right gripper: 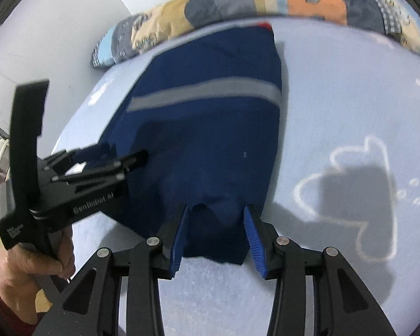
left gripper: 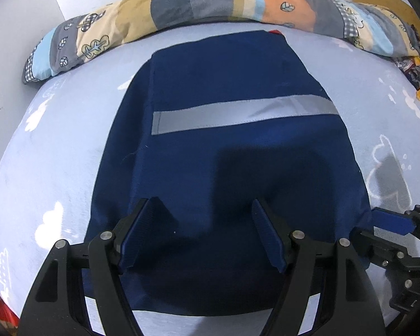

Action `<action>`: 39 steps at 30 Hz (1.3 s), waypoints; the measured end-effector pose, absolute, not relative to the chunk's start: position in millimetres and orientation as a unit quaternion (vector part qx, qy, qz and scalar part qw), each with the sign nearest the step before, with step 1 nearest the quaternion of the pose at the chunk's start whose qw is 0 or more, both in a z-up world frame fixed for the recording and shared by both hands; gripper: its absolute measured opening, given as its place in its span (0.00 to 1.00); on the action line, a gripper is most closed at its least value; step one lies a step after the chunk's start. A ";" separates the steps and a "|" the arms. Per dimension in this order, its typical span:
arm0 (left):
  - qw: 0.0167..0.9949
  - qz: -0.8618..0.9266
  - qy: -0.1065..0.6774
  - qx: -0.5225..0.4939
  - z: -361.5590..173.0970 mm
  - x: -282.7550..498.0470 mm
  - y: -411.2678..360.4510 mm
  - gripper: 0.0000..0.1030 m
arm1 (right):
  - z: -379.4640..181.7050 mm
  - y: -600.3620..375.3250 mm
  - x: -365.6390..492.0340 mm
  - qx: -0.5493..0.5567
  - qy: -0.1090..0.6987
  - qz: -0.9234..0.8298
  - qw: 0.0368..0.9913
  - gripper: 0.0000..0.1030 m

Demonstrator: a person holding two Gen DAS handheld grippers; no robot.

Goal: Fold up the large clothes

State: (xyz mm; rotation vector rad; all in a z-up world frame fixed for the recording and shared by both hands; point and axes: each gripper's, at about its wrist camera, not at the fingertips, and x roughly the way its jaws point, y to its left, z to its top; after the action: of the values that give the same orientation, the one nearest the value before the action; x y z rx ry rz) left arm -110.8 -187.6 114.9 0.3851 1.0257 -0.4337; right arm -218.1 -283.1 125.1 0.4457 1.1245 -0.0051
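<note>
Navy garment (left gripper: 226, 168), folded into a tall block, lies flat mid-sheet (left gripper: 47, 151); grey reflective stripe (left gripper: 238, 114) runs across its upper half. A small red tag (left gripper: 275, 32) peeks out at its far edge, 12 o'clock. Patchwork quilt (left gripper: 198, 5), rolled long, lies along the far side of the bed, just beyond the garment and not touching it.

Left gripper (left gripper: 204, 232) sits at the garment's near edge, 6 o'clock, jaws wide with only flat cloth under them, nothing pinched. Its blue pads (left gripper: 138, 229) are apart from each other and clear of any fold.

Right gripper (right gripper: 214, 235) is at the garment's near right corner, jaws partly apart. A hump of navy cloth stands between the fingers (right gripper: 252, 235), but the pads don't press on it, so it is loose, not held. In the left view this gripper shows at 4 o'clock (left gripper: 383, 224), by the garment's right edge.

In the right view, a hand (right gripper: 30, 263) at 8 o'clock grips the left gripper's handle. Right view is motion-blurred.
</note>
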 end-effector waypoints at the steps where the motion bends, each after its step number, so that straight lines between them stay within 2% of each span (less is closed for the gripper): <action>1: 0.832 -0.204 0.483 0.182 115.2 -110.9 -188.0 0.72 | 125.3 -284.9 -220.0 0.213 0.528 -0.003 0.822 0.46; 25: 0.844 -0.209 0.456 0.188 126.9 -111.8 -184.8 0.71 | 140.2 -298.5 -223.2 0.236 0.493 -0.007 0.837 0.46; 28: 0.837 -0.216 0.478 0.154 128.8 -97.9 -174.0 0.72 | 139.5 -303.4 -221.8 0.250 0.491 -0.007 0.834 0.48; 33: 0.828 -0.205 0.523 0.006 128.1 -46.4 -109.2 0.77 | 139.8 -319.9 -220.5 0.292 0.478 0.002 0.828 0.65; 39: 0.708 -0.272 0.623 -0.190 76.4 -15.3 -57.0 0.77 | 124.3 -347.6 -210.0 0.352 0.479 0.013 0.804 0.67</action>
State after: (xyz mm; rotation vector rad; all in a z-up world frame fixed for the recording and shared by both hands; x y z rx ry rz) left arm -15.3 -57.0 76.4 -0.4214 1.3842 -0.6037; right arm -210.0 -347.6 124.3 0.7530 1.0254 0.0285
